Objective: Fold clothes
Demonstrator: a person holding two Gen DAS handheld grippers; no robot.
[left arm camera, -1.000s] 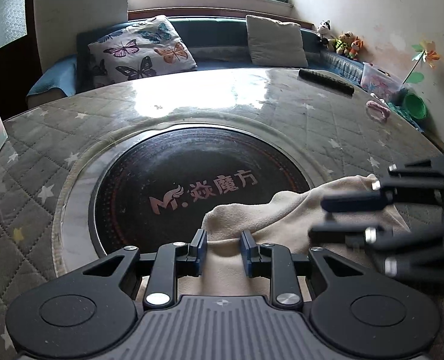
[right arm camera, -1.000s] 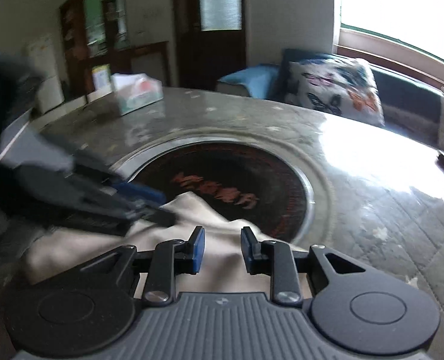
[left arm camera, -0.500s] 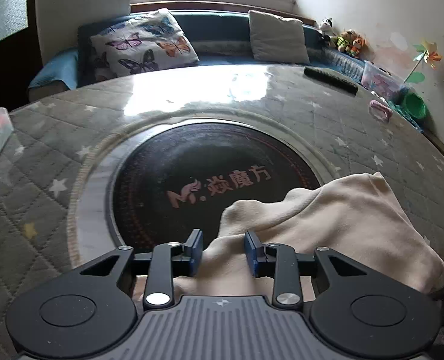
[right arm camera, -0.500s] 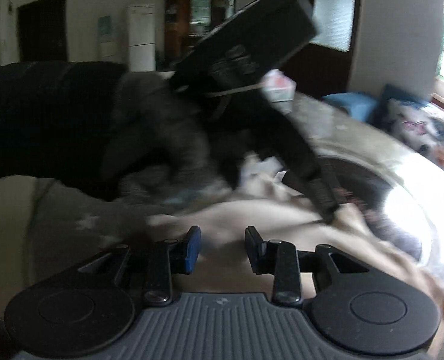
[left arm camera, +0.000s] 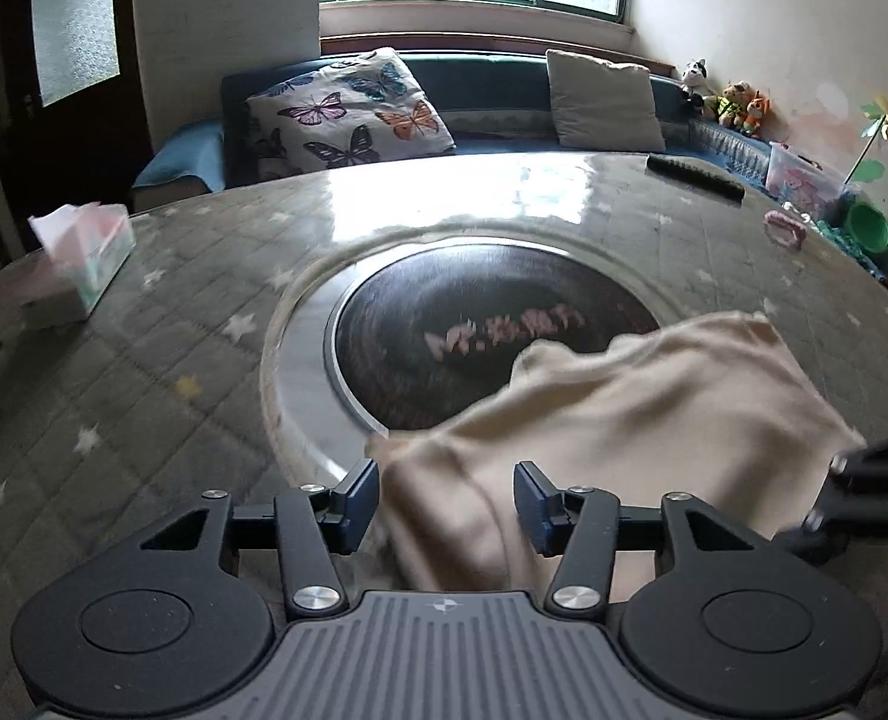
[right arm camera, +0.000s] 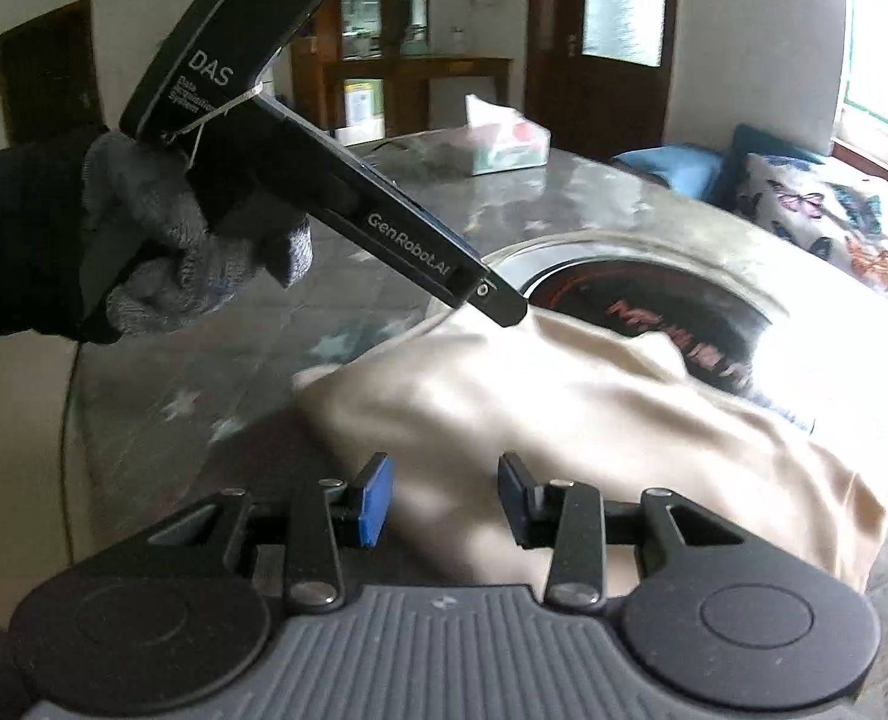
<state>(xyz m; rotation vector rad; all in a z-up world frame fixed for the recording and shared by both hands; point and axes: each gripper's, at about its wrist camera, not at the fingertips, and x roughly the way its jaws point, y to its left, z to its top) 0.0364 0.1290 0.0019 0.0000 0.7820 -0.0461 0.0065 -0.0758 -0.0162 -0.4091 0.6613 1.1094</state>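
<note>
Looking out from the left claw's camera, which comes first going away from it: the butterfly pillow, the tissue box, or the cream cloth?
1. Cream cloth: right at the left claw, lying between its open fingers and spreading to the right.
2. Tissue box: farther off, at the table's left edge.
3. Butterfly pillow: farthest, on the sofa beyond the table, under the window.

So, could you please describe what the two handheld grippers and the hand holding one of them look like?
Both grippers are matte black with a ribbed grey body, round black discs either side and silver pivot screws; the left gripper and right gripper have blue pads. From the right wrist view, the left one's side reads "DAS" and "GenRobot.AI", with a thin cord looped round it. The left hand wears a grey knit glove and a black sleeve.
</note>
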